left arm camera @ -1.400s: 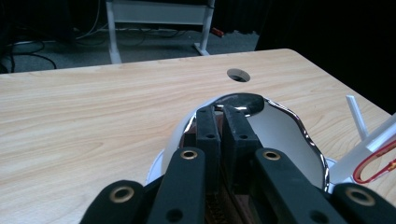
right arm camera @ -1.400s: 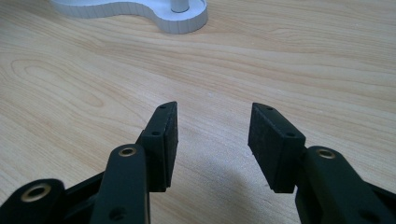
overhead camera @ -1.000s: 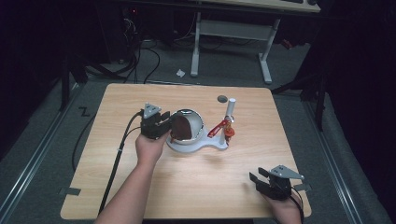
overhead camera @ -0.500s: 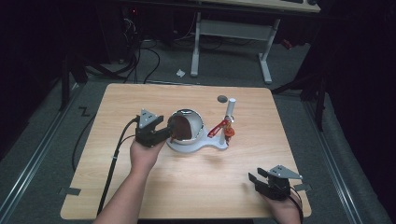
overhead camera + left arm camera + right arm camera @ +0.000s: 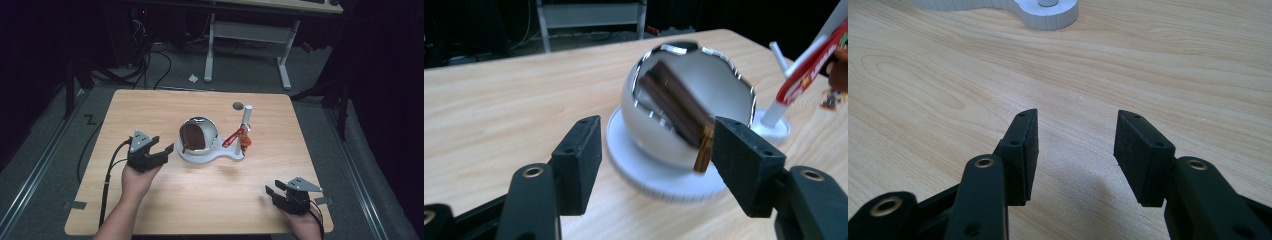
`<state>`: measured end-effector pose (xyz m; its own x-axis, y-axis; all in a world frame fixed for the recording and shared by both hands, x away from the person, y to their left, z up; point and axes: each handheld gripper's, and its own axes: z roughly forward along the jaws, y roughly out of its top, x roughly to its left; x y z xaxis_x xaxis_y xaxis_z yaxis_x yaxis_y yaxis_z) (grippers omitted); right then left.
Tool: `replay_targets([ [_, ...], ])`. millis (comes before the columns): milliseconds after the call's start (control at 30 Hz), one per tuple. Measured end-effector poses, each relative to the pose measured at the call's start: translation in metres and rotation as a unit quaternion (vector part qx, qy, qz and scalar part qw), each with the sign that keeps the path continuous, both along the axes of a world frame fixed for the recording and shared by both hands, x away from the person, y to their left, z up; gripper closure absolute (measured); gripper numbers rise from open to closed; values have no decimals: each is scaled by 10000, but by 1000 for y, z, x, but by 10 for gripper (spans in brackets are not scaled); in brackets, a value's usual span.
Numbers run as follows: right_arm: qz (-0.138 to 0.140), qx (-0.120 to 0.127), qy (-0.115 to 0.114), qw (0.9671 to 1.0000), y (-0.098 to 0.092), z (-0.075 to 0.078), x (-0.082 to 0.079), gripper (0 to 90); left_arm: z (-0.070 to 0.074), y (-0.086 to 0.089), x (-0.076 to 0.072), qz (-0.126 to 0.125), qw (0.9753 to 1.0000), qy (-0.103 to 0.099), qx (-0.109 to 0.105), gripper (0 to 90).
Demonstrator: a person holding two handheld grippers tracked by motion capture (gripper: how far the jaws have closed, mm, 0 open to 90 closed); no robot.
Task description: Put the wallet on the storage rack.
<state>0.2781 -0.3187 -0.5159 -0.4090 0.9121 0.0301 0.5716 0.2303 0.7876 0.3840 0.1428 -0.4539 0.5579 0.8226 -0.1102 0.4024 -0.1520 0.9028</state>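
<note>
A shiny silver dome-shaped shell [image 5: 199,135], with a ridged brown piece [image 5: 191,137] lying against its open face, is sitting on a white round-edged plastic base [image 5: 210,156] at the centre of the high view, on the light wooden table [image 5: 150,110]. At the base's right end a thin white post [image 5: 246,120] is standing upright, with a red lever [image 5: 233,137] slanting down from it toward the dome. In the left gripper view the dome [image 5: 689,107] is filling the middle of the frame, its brown ridged piece [image 5: 679,107] blurred, and the white base [image 5: 664,180] is spreading under it. The left gripper [image 5: 165,152] is hovering left of centre in the high view, just beside the base, its jaws spread wide and holding nothing. The right gripper [image 5: 272,195] is resting near the lower right corner, well apart from the base, its jaws also parted and empty over bare wood. A small dark round disc [image 5: 238,106] is lying above the post.
</note>
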Motion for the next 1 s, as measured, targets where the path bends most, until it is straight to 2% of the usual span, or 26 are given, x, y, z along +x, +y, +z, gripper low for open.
replay_targets([
  [167,15,-21,-1,10000,0,-1,0,527,-15,21,-12,26,9998,174,49,362],
  [333,0,-28,23,10000,1,-1,0,528,-34,41,-24,67,9990,398,186,356],
  [533,6,-58,31,10000,2,-2,0,528,-58,65,-41,57,9963,762,383,350],
  [600,9,-57,25,10000,2,-2,0,528,-67,74,-54,13,9954,909,314,361],
  [633,12,-56,17,10000,2,-2,0,527,-73,78,-63,34,9953,893,363,363],
  [667,13,-50,21,10000,2,-2,0,527,-78,81,-72,62,9946,875,556,363],
  [700,-9,-23,53,10000,2,-2,-1,528,-79,82,-78,26,9925,915,815,365],
  [733,-7,-23,61,10000,2,-3,-1,527,-77,83,-82,22,9908,928,989,362],
  [767,-16,-18,61,10000,2,-3,-1,527,-75,85,-85,53,9911,855,1015,349],
  [833,-47,-12,68,10000,2,-3,0,526,-72,88,-88,81,9928,813,876,353],
  [1000,-204,-2,87,9998,-1,-3,2,526,-74,91,-82,62,9944,811,671,350],
])
